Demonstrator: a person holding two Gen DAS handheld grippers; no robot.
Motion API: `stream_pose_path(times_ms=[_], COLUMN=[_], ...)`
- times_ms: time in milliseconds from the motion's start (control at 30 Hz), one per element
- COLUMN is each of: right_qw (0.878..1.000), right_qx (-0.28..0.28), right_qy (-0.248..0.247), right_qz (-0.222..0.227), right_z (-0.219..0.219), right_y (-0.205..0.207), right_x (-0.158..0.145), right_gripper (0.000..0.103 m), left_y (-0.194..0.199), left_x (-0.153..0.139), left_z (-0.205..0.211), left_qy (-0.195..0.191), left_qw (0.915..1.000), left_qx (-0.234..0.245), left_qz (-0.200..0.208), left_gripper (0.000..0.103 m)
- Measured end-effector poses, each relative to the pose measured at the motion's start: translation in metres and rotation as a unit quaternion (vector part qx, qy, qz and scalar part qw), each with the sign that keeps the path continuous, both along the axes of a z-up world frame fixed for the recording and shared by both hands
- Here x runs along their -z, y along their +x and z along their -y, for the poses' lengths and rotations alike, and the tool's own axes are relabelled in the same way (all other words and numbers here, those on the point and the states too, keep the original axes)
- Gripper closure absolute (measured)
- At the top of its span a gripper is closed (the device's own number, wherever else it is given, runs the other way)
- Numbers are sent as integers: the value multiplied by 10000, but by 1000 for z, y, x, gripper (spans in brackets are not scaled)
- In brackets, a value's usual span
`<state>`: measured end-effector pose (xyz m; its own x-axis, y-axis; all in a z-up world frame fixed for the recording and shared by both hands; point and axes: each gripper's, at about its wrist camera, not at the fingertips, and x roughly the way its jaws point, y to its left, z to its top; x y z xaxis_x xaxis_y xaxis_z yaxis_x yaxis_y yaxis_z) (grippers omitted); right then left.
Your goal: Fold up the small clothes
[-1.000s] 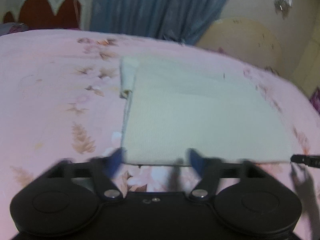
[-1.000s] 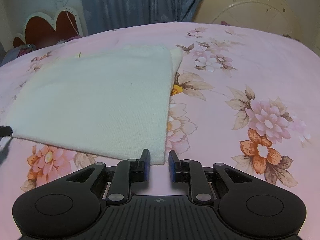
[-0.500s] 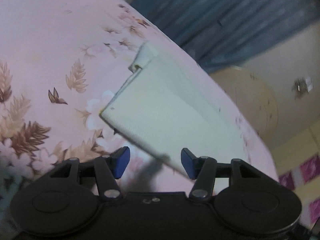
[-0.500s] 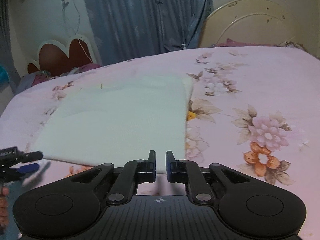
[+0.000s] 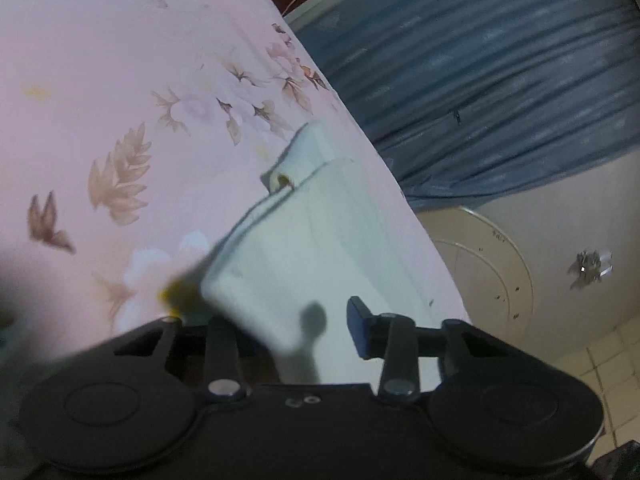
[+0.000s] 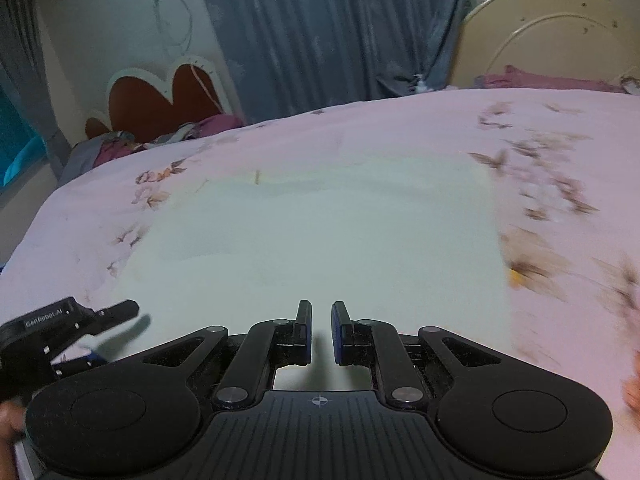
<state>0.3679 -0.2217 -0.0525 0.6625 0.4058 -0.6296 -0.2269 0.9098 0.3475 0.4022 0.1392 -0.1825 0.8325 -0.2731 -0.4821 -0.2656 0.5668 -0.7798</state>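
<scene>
- The pale cream knitted garment (image 6: 320,236), flat and roughly rectangular, lies on the pink floral bedsheet (image 6: 360,132) of the bed, its near edge lifted towards both cameras.
- The right tongs (image 6: 321,330) are nearly closed, a narrow slit between the fingers; the near hem runs there, though an actual grip cannot be confirmed.
- The left tongs (image 5: 298,330) stand wide apart with the garment's corner between them, one finger hidden behind the cloth.
- Judgement: both tools sit on the near hem in order to carry it over into a fold.
- The cloth appears soft, fine-ribbed and limp; a rolled cuff or sleeve end (image 5: 294,162) protrudes at the far corner.
</scene>
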Motion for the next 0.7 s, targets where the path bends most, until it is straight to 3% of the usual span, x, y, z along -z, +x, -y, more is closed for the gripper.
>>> stream_pose_path(times_ms=[100,167,200,333,433,600,633,700], right_qw=[9999,9998,9998,9996,9991,9993,9991,9990], right_qx=[-102,-170,-189,-262,-298,-259,-263,-260], right_qy=[25,40,33,-36,-204,-268,-305,-307], right_qz=[-48,-78,-86,-74,-224,-77,-111,-208], right_z=[-19,-30,-35,-52,-59,-61,-62,-61], right_y=[22,33,39,55,64,63,65,69], right_x=[5,7,8,12,25,20,23,32], right_gripper=[92,99,102,102,102,102,102,103], left_y=[9,14,14,-2,-4,3,5,9], left_x=[4,8,10,2,1,-1,-3,-12], left_z=[-4,-7,-9,-5,-8,-14,-13,-8], left_qy=[-144,-228,-229,-50,141,76,142,456], left_qw=[9999,9997,9997,9998,9997,9998,9999,9989], left_qx=[-45,-51,-25,23,-136,-123,-69,41], left_qz=[2,-39,-64,176,141,99,52,17], left_gripper=[76,94,96,96,82,85,95,95])
